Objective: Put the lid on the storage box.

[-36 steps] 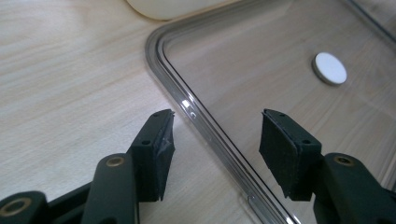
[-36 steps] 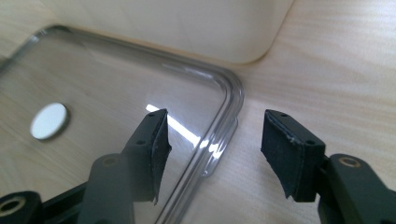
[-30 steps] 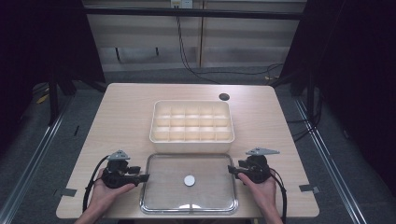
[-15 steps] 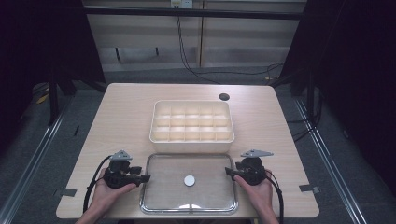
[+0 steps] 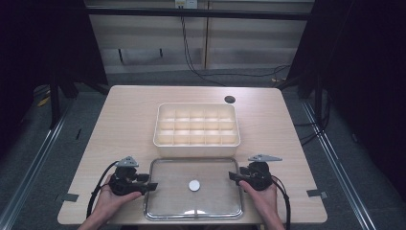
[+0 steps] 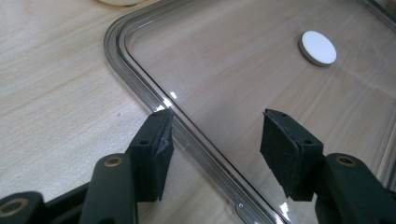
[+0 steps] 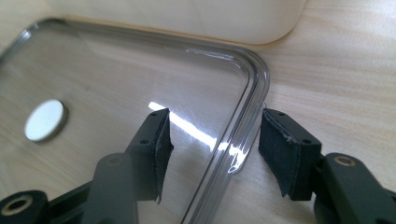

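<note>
A clear flat lid (image 5: 216,194) lies at the table's front edge, with a small white disc (image 5: 194,185) at its middle. Just behind it stands a cream compartment box (image 5: 196,129). My left gripper (image 5: 149,186) is open at the lid's left edge. In the left gripper view its jaws straddle the lid's rim (image 6: 140,79), and the disc (image 6: 318,47) lies farther in. My right gripper (image 5: 232,176) is open at the lid's right edge. In the right gripper view its jaws straddle the rim (image 7: 252,93) near the corner, below the box (image 7: 187,14).
A dark round hole (image 5: 230,99) sits in the table (image 5: 124,120) behind the box. Grey tape marks lie near the front corners (image 5: 70,197) (image 5: 316,193). A cable trails from each gripper past the wrists. Dark curtains flank the table.
My right gripper has slid left until its jaws reach over the lid's right rim. The left gripper, the lid and the box have stayed put.
</note>
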Motion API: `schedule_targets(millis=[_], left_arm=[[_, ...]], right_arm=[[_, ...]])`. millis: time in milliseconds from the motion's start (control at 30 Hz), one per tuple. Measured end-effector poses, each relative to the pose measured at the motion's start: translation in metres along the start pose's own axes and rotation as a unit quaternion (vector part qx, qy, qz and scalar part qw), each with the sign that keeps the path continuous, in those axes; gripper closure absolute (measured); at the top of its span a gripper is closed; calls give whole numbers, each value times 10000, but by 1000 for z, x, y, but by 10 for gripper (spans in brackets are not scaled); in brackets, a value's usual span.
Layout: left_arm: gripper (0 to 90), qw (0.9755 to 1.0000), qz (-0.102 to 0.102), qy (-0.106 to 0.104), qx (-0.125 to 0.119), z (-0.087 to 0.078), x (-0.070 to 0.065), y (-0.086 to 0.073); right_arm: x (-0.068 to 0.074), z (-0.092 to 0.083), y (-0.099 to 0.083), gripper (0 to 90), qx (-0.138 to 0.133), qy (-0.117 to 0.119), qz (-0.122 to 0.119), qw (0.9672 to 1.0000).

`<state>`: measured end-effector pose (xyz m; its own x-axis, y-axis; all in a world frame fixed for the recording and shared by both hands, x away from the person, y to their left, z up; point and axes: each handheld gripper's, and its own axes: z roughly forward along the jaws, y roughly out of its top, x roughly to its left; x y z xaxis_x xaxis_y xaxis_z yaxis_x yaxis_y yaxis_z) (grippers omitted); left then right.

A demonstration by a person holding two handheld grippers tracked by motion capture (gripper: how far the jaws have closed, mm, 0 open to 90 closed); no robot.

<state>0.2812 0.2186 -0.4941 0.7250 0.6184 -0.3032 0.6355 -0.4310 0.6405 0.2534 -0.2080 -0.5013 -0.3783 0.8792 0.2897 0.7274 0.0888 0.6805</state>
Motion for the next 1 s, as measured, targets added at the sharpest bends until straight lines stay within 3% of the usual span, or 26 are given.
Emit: schedule_targets(millis=[100, 133, 200, 300, 433, 733, 800, 900, 1000], left_arm=[[436, 10000, 16, 13, -2, 0, -1, 0], [436, 10000, 16, 13, -2, 0, -1, 0], [437, 10000, 35, 19, -2, 0, -1, 0], [437, 10000, 22, 18, -7, 0, 0, 0], [439, 10000, 27, 23, -1, 0, 0, 0], [439, 10000, -19, -7, 4, -1, 1, 0], [439, 10000, -16, 8, 0, -1, 0, 0], [442, 10000, -31, 27, -2, -1, 0, 0], [444, 10000, -19, 16, -21, 0, 0, -1]], right_arm=[[-6, -1, -1, 459, -75, 208, 429, 9988], [-6, -1, -1, 459, -75, 208, 429, 9988], [-13, -2, -3, 498, -160, 411, 830, 9956], [-18, -4, -5, 522, -209, 594, 1108, 9918], [-23, -6, -6, 534, -291, 786, 1350, 9873], [-25, -11, -8, 531, -403, 1001, 1543, 9821], [-27, -13, -9, 539, -445, 1131, 1666, 9785], [-32, -13, -12, 561, -463, 1366, 1933, 9705], [-33, -12, -13, 611, -479, 1582, 1994, 9659]])
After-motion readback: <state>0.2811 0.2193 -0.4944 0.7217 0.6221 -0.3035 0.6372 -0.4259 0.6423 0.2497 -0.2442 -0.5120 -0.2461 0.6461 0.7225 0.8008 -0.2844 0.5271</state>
